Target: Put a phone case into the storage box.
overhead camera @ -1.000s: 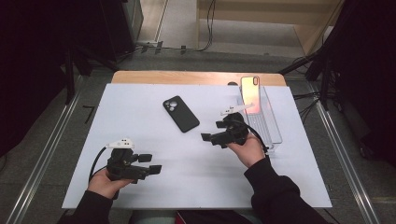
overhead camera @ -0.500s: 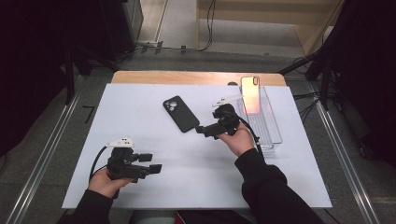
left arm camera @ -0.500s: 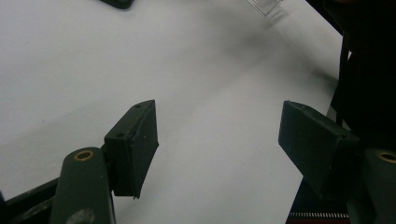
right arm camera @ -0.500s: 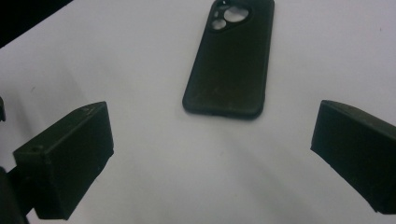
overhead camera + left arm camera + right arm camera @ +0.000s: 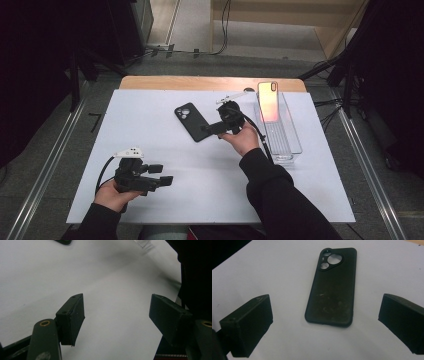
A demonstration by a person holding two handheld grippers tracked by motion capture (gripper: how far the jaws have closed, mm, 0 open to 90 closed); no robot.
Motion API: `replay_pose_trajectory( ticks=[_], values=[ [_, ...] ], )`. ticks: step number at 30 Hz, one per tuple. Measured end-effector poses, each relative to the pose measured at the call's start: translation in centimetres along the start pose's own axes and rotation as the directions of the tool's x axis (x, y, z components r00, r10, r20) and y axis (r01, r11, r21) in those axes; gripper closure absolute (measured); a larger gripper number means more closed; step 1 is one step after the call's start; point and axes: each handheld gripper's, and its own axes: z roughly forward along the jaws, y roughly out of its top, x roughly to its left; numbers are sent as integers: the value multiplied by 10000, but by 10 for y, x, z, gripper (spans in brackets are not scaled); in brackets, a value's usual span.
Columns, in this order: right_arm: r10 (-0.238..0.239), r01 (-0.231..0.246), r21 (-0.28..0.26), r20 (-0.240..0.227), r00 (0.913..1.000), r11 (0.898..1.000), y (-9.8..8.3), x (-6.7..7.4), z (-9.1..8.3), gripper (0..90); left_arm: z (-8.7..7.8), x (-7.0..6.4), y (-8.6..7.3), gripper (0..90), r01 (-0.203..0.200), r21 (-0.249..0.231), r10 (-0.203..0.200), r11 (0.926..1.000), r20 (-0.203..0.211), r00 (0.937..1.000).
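The black phone case (image 5: 331, 286) lies flat on the white table (image 5: 150, 125), camera cutouts up, just ahead of our right gripper (image 5: 209, 129) and not touched by it. That gripper's jaws have just been opening and now stand spread wide, nothing between them. Behind it sits a clear tray (image 5: 285, 142) holding a phone (image 5: 268, 101). Our left gripper (image 5: 165, 175) rests well apart, jaws spread and empty.

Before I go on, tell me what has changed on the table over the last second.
The right gripper moved left, away from the clear tray and up to the black phone case. Its jaws have just been opening and now stand wide in front of the case, with nothing between them. The left gripper, the case, the tray and the phone leaning in the tray stayed as they were.
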Motion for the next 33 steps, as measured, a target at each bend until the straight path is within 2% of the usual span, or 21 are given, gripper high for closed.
replay_pose_trajectory(
  ticks=[4,13,17,23,33],
  values=[
    [18,-20,110,188,9998,9999,6,-1,13,0,0,0,0,285,-9,17,9,10000,5,10000],
    [-22,17,310,174,9998,9995,12,-1,32,0,-1,0,0,285,-7,10,7,10000,8,10000],
    [51,-64,557,244,9997,9984,15,-1,39,0,-2,1,-1,285,32,-54,-32,10000,-25,10000],
    [-173,138,834,416,9990,9964,20,3,54,0,-2,0,-1,285,3,-60,-3,10000,-9,10000],
    [-49,-10,1173,498,9987,9931,19,2,72,0,-3,0,-1,285,18,-115,-18,9999,12,10000]
  ],
)
